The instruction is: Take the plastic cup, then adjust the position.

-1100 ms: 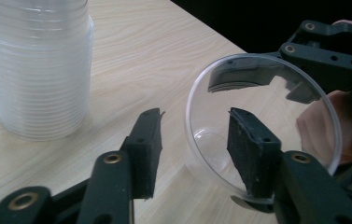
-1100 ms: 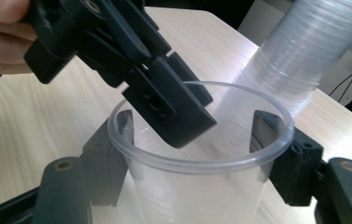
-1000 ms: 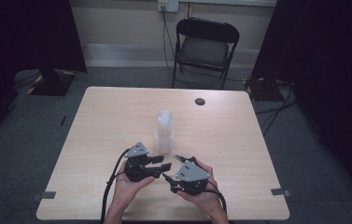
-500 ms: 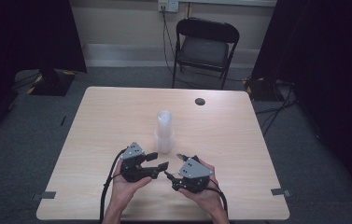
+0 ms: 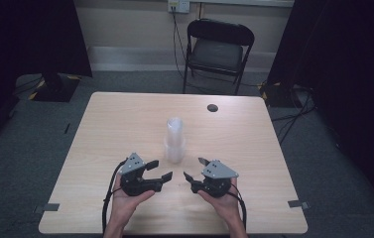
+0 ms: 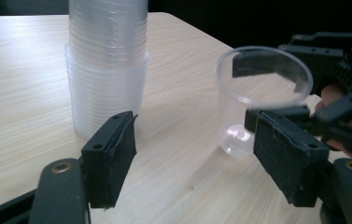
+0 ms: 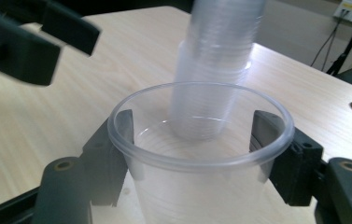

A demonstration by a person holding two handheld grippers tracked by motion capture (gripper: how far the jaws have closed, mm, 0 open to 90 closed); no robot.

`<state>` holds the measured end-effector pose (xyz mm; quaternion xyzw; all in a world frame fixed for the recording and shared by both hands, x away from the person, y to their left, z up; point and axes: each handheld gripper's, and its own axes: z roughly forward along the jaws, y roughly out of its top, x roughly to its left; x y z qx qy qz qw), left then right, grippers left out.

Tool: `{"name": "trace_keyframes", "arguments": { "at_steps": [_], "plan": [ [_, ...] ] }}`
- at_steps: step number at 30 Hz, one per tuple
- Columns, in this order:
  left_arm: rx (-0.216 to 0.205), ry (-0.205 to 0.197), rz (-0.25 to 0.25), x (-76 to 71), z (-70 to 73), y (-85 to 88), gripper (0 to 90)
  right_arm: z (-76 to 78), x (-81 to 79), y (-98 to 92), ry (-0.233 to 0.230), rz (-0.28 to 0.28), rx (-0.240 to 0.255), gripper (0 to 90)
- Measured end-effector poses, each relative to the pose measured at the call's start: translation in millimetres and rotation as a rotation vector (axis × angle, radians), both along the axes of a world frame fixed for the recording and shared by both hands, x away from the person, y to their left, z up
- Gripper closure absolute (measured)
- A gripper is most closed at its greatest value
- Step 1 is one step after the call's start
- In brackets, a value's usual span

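High view: my left gripper (image 5: 161, 170) and right gripper (image 5: 192, 168) face each other near the tabletop (image 5: 110, 129) front edge, with the cup stack (image 5: 174, 140) at twelve o'clock from the gap between them.

Left gripper view: my fingers (image 6: 110, 156) have just been opening and stand released, nothing between them; the stack (image 6: 106, 65) is at eleven o'clock, the single cup (image 6: 260, 95) at two o'clock in the right gripper.

Right gripper view: my fingers (image 7: 278, 158) are grasping the cup (image 7: 201, 186) by its sides, upright, stack (image 7: 218, 65) at twelve o'clock behind
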<state>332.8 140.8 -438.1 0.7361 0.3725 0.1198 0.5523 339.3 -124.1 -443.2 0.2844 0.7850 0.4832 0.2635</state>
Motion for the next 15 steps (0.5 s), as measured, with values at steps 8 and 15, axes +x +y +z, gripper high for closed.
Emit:
{"name": "trace_keyframes", "arguments": {
  "at_steps": [8, 15],
  "plan": [
    [0.006, -0.003, 0.019, -7.5, -8.2, 6.8, 29.5, 7.6, 13.6, -16.0, 0.016, -0.060, 0.081, 30.6],
    [0.004, -0.004, 0.036, -12.0, -13.4, 10.9, 29.5, 11.1, 28.5, -22.4, 0.059, -0.090, 0.095, 30.6]
  ]
}}
